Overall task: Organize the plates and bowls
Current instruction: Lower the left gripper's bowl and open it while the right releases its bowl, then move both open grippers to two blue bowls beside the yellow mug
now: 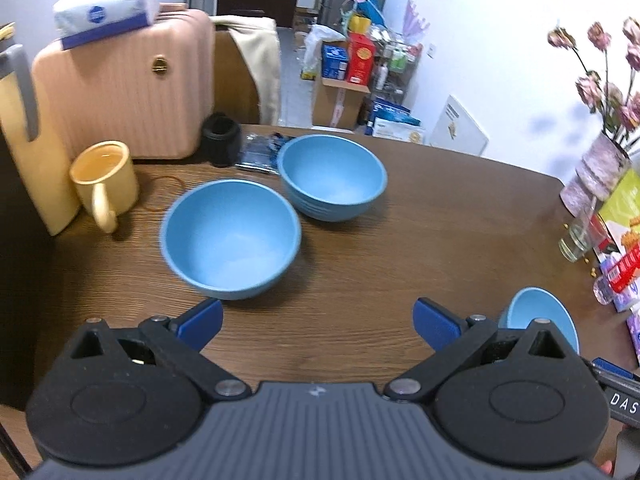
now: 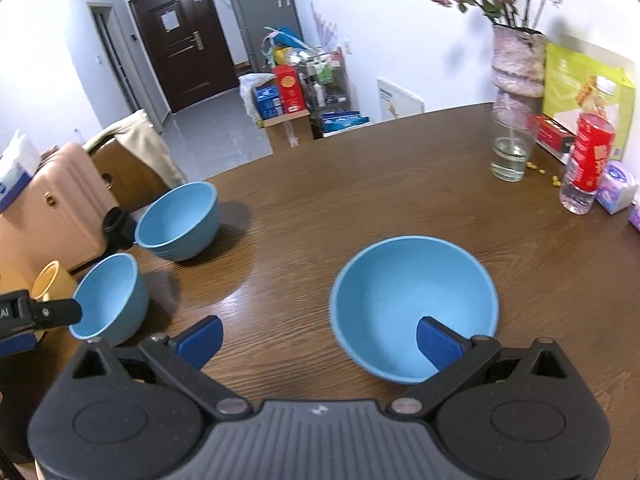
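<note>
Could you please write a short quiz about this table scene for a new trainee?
1. True or false: both grippers, the left gripper and the right gripper, are open.
2. How many blue bowls stand on the table?
3. Which thing stands nearest the near left bowl? A) mug B) vase C) bottle

Key:
1. True. Each gripper's jaws stand wide apart and hold nothing.
2. Three: the near left bowl, the far left bowl and the right bowl.
3. A. The mug stands just left of that bowl; the vase and the bottle are at the table's right side.
</note>
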Available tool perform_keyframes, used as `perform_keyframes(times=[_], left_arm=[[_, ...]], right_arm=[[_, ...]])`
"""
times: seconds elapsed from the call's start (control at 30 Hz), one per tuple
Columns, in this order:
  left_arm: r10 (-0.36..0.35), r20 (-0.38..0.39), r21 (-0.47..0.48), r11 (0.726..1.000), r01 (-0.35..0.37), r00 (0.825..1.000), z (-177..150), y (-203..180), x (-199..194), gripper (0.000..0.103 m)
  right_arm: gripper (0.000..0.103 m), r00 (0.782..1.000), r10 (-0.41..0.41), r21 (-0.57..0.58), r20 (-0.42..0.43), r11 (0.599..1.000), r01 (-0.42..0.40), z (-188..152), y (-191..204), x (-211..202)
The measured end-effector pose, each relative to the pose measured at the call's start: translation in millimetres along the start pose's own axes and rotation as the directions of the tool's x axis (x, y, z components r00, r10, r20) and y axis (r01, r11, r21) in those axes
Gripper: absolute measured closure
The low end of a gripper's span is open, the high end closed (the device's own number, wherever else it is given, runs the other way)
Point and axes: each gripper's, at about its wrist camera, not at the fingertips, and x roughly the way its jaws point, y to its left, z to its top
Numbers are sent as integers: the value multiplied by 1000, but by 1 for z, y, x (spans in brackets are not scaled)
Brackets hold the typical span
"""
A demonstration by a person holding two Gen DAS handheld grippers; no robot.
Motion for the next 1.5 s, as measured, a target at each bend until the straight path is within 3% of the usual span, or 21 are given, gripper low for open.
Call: perform_keyframes(times=[0.5, 0.87, 1.1, 1.5], left_arm=[[3, 15, -37, 999, -3, 1000, 18, 57, -19, 0], [23, 29, -30, 999, -22, 999, 48, 84, -26, 0], [59, -1, -36, 998, -59, 998, 82, 98, -19, 0], [140, -104, -76, 986, -148, 985, 125, 112, 18, 0]], right_arm=[[0, 999, 50, -65, -12, 997, -51, 3, 68, -7], [0, 997, 74, -57, -26, 995, -76, 30, 116, 1], [0, 989, 105, -51, -107, 992, -111, 58, 147, 24], [2, 979, 91, -102, -184, 989, -111, 87, 197, 65]])
